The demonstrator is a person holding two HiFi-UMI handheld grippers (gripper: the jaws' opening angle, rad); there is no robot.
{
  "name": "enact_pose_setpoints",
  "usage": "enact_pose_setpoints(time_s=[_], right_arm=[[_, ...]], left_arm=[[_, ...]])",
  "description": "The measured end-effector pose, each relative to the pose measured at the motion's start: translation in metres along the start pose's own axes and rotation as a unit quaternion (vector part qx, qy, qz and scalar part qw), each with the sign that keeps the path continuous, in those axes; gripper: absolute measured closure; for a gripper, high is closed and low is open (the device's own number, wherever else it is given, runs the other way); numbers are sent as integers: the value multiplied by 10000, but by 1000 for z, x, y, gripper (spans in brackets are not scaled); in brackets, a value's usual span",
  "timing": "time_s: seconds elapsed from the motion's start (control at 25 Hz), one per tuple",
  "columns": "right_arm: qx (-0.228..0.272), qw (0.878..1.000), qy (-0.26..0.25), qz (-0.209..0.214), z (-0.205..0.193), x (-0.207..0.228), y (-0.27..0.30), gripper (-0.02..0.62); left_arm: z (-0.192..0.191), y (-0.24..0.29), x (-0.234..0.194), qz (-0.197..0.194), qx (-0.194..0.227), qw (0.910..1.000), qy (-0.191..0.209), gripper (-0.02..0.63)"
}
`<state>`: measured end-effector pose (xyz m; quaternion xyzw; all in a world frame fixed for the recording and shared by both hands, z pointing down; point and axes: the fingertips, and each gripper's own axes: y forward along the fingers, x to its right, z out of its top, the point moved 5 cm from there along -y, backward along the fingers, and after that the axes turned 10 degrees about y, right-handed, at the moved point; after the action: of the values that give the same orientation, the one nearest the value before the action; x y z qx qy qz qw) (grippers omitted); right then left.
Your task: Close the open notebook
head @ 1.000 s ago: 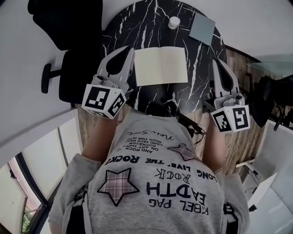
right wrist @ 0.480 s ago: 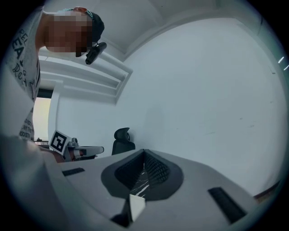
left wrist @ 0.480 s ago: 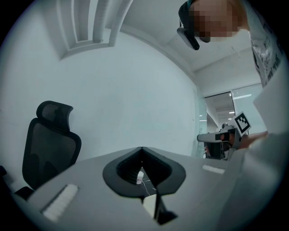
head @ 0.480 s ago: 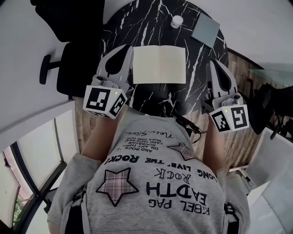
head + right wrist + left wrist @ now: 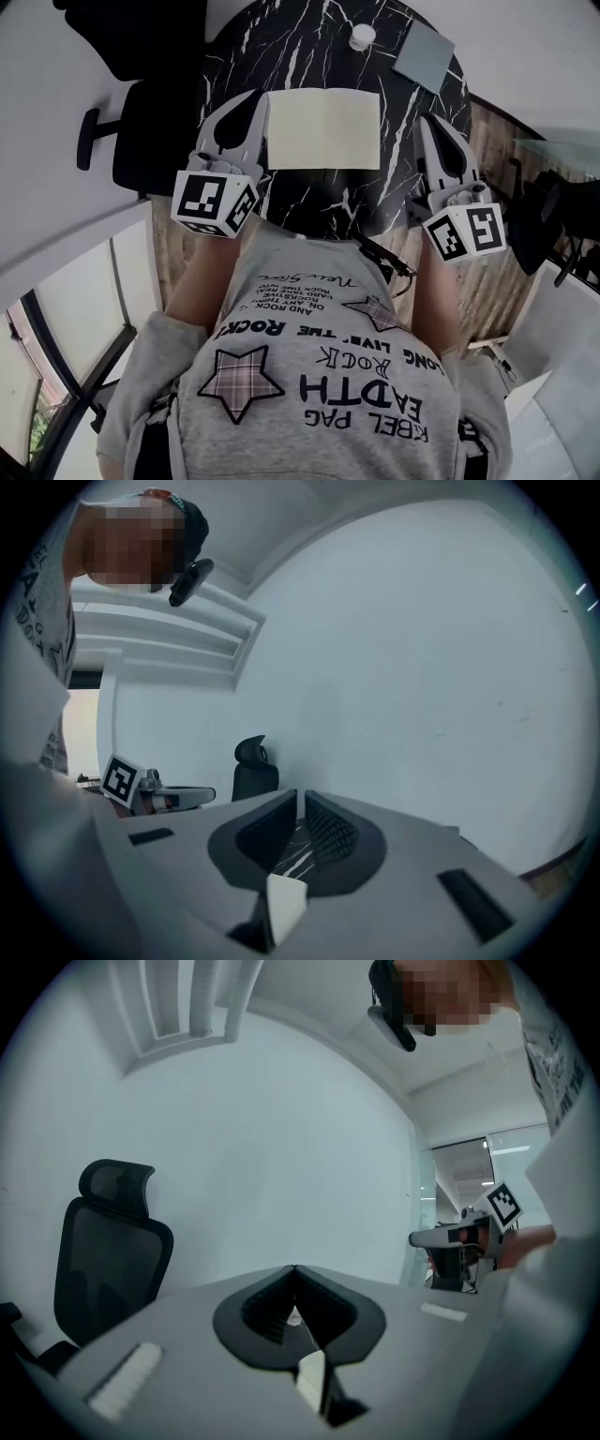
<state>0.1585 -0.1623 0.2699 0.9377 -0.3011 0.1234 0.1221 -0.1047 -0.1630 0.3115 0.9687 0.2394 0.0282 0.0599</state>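
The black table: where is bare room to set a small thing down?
Bare: the strip between the open cream-paged notebook and the near rim of the round black marble table; the far-left part, left of the small white round cap. Crowded: far right, with the cap and grey square pad; the left gripper and right gripper flank the notebook.

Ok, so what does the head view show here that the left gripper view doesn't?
Only the head view: the open notebook, blank pages up, on the black marble table, with a small white round object and a grey-blue pad beyond it. Only the left gripper view: the person's black head camera, and a close look between the left gripper's shut fingers, with nothing held. Both: the black office chair and the right gripper.
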Motion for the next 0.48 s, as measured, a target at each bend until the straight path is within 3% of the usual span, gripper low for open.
enact_pose_setpoints(time_s=[0.4, 0.48], right_arm=[[-758, 9957, 515, -120, -74, 41, 24, 578], [-985, 9929, 637, -184, -93, 48, 28, 520]], left_arm=[[-75, 26, 11, -170, -824, 9963, -199, 609], [-92, 30, 14, -213, -1025, 9941, -278, 607]])
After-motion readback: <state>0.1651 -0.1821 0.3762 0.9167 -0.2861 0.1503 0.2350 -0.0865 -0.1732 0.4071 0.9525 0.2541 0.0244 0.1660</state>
